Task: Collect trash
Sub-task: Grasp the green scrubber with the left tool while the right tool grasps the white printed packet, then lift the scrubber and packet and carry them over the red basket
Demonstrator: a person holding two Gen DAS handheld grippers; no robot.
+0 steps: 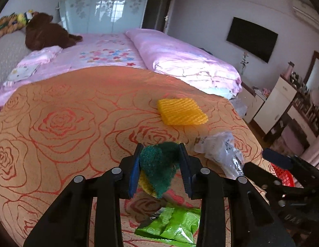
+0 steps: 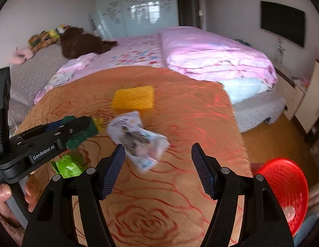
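Pinching scratchy green scouring pad [image 1: 159, 164]

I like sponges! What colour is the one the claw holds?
Dark green with yellow underneath: the sponge, best in the left wrist view.

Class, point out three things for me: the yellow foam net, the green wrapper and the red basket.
yellow foam net [image 1: 181, 111], left wrist view, middle of its ribbed top.
green wrapper [image 1: 176, 224], left wrist view, centre of the crinkled foil.
red basket [image 2: 287, 187], right wrist view, its inner wall.
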